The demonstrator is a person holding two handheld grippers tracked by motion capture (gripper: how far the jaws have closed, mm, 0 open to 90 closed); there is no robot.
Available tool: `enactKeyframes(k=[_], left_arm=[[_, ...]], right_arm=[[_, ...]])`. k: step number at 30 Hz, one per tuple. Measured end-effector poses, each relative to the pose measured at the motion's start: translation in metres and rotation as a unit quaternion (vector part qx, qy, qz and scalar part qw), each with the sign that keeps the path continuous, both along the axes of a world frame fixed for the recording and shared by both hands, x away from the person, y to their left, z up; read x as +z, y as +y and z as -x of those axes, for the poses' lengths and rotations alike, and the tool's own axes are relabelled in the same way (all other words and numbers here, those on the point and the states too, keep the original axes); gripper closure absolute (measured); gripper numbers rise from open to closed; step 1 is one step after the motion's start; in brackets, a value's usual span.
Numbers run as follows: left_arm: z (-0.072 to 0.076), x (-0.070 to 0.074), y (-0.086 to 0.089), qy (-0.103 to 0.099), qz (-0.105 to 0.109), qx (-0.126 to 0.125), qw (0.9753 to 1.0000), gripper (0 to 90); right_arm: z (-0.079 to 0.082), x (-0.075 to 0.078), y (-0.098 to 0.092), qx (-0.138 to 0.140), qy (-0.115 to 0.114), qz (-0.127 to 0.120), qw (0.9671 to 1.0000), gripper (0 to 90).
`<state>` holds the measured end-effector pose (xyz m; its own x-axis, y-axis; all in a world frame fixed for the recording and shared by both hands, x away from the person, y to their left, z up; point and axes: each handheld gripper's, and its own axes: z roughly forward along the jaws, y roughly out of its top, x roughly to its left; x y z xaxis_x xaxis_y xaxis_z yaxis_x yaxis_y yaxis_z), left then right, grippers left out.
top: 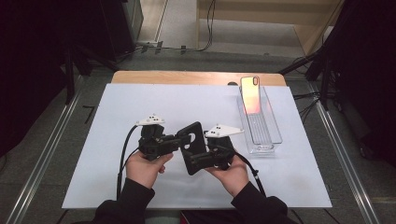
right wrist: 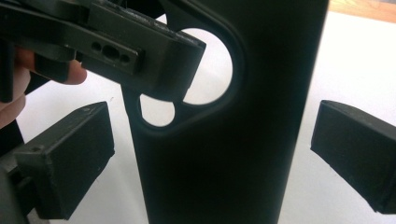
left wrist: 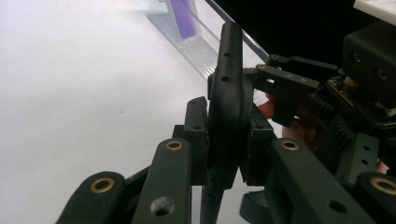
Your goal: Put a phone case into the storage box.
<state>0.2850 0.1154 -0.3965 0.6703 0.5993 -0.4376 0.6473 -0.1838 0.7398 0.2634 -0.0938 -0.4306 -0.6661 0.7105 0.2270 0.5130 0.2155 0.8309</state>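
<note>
The work in hand is the handling of a black phone case (top: 192,145), held in the air above the white tabletop (top: 107,140), just in front of the person. I judge that this is a transfer or re-grip step: one hand-held gripper carries the case while the other one comes to take it.

The left hand-held gripper (left wrist: 223,154) is clenched on the case. In the left gripper view its two jaws press on both faces of the case, which stands edge-on between them. In the high view the left hand-held gripper (top: 173,141) holds the case near the end with the camera cut-out.

The right hand-held gripper (right wrist: 212,158) is released. In the right gripper view its jaws stand wide on both sides of the case (right wrist: 233,140), with a clear gap on each side, so they are around it but do not touch it. The round cut-out is visible there, with a jaw of the left gripper beside it.

The next move, as I judge, calls for closing the right jaws on the long edges of the case, squarely, before the left one lets go; otherwise the case can tilt or slip.

Both hands are low and near together, palms turned inward, the grippers pointing toward each other. A clear tray (top: 275,140) with a phone (top: 251,95) leaning in it stands well apart, on the person's right.
</note>
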Motion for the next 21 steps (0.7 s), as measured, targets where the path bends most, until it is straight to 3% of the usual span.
enactKeyframes(k=[8,11,21], left_arm=[[0.0031,-0.0020,-0.0069,0.003,-0.002,-0.008,1.0000,76.5],[0.0039,-0.0022,-0.0082,0.001,-0.005,-0.008,1.0000,76.4],[0.0050,-0.0003,-0.0077,-0.001,0.001,-0.011,0.9999,75.7]], right_arm=[[-0.0001,-0.0022,0.0027,-0.009,0.004,0.007,0.9999,4.3],[0.0000,-0.0033,0.0029,-0.006,0.006,0.007,0.9999,12.2],[0.0019,0.0000,0.0015,-0.003,0.002,0.008,1.0000,14.1]])
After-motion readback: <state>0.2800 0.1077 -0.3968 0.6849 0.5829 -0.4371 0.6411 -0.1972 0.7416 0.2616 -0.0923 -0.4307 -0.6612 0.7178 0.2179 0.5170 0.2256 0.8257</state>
